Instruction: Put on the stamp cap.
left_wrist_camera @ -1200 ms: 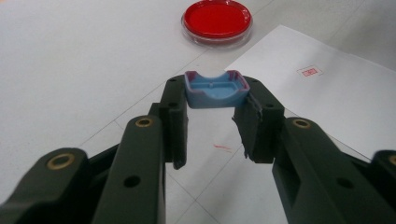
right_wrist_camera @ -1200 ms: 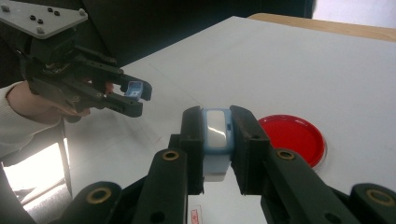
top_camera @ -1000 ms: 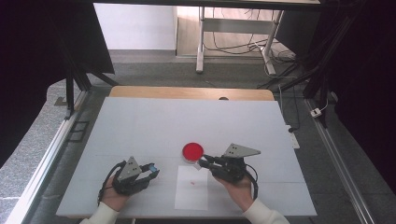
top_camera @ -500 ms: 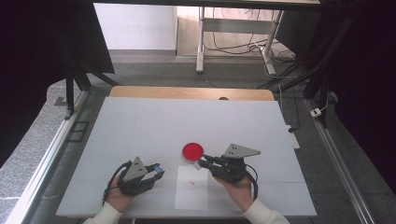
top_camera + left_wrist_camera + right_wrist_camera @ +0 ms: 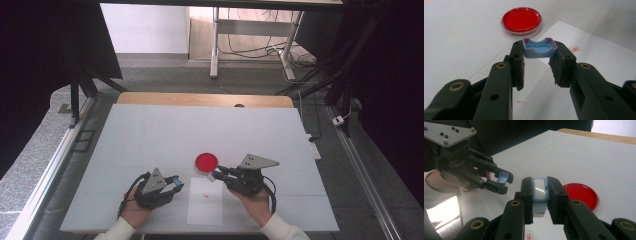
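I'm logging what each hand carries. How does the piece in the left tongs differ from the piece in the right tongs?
The blue cap in the left tongs is a shallow hollow shell, gripped at the tips. The stamp body in the right tongs is a taller solid block with a pale face, seated deeper. Both are light blue and held off the table.

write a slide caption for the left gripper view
Left gripper pinching a small blue cap above white paper, red petri dish beyond.

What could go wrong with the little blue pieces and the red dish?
The small blue hollow cap is pinched only at the left gripper jaw tips, so it might slip out. The right gripper holds a pale blue block with a shiny face close to the round red clear-rimmed dish; a nudge could shove the dish.
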Available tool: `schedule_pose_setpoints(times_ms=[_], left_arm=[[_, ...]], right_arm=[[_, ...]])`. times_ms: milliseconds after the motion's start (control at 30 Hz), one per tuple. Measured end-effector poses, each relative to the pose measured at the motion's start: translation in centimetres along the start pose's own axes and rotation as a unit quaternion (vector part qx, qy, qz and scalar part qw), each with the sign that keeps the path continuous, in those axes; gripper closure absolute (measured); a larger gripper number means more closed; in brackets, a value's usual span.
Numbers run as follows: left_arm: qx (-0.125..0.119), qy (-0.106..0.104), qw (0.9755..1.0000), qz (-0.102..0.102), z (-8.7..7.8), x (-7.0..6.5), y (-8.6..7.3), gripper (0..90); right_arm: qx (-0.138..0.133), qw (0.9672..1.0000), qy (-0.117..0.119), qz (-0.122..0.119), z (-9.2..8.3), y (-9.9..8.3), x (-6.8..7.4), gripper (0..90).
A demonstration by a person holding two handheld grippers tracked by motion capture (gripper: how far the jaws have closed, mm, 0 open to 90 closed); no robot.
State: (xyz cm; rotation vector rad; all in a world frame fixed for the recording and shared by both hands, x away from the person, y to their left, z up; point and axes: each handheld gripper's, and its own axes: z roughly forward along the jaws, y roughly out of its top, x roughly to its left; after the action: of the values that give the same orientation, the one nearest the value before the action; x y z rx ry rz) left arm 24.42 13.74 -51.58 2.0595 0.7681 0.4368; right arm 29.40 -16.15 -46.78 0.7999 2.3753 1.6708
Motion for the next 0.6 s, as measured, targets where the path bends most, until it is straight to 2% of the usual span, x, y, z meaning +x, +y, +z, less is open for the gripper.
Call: schedule_pose_setpoints(times_ms=[600], left_arm=[[0.006,-0.008,0.9998,0.019,1.8,-1.0,1.1,64.7]], right_arm=[[-0.005,1.0000,-0.001,0.000,0.1,0.0,0.2,75.1]])
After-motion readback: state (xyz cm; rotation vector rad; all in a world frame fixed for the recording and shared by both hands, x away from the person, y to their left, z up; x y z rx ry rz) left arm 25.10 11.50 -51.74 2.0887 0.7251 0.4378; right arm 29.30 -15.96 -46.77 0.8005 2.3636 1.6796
